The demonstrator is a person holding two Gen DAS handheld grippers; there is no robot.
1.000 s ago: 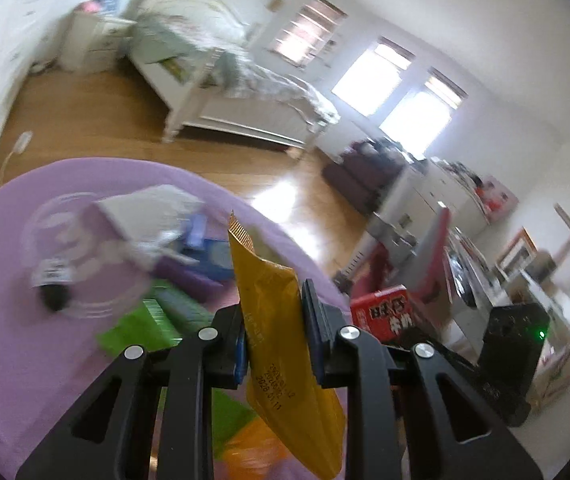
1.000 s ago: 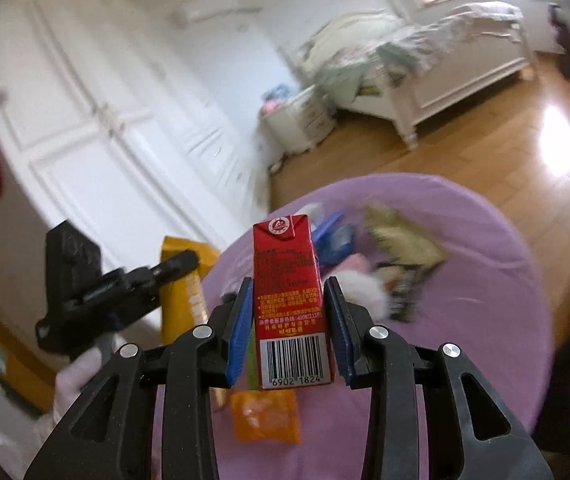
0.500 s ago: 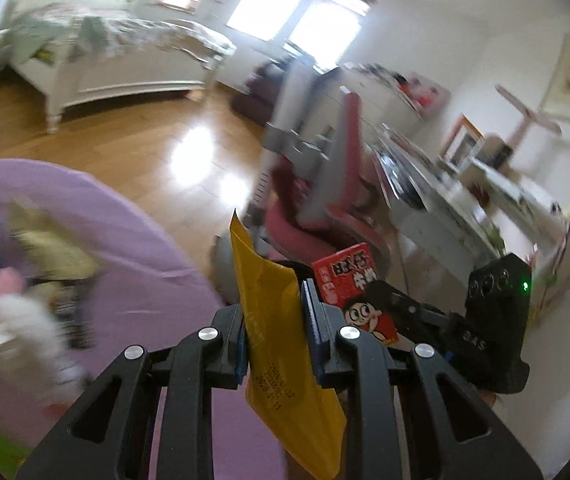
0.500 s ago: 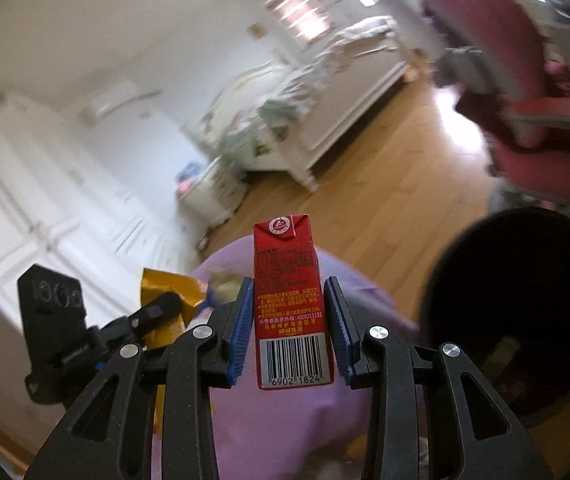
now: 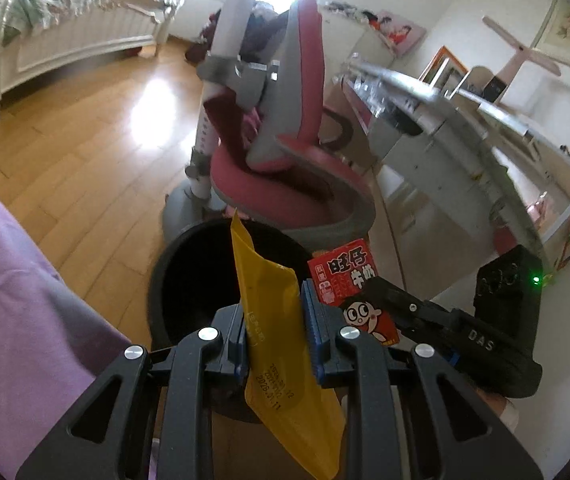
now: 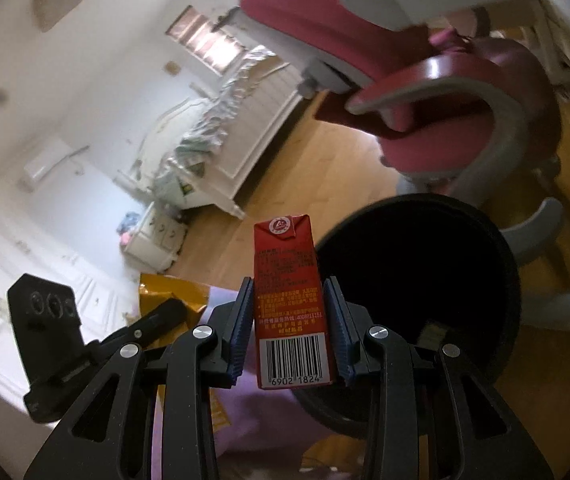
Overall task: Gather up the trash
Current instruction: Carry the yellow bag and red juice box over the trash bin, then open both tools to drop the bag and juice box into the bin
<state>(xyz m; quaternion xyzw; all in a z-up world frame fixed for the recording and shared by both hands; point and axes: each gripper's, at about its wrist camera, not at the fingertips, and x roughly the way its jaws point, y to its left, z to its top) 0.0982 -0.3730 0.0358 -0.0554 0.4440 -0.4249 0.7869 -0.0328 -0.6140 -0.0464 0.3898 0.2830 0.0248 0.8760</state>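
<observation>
My left gripper (image 5: pixel 273 320) is shut on a yellow snack wrapper (image 5: pixel 273 320), held upright just above the near rim of a black trash bin (image 5: pixel 193 276). My right gripper (image 6: pixel 289 320) is shut on a red drink carton (image 6: pixel 289 292), upright, left of the bin's dark opening (image 6: pixel 425 280). In the left wrist view the carton (image 5: pixel 345 276) and the right gripper (image 5: pixel 425 316) sit close on the right. In the right wrist view the left gripper (image 6: pixel 157 316) holds the wrapper (image 6: pixel 169 292) at lower left.
The purple table's edge (image 5: pixel 13 292) lies at left and also shows in the right wrist view (image 6: pixel 245 408). A pink desk chair (image 5: pixel 285 176) stands just behind the bin, a white desk (image 5: pixel 445 120) to the right, a bed (image 5: pixel 65 32) across the wooden floor.
Both grippers swung from over the purple table and its litter toward the black bin, still holding the wrapper and the carton. The bin now lies right in front of both.
</observation>
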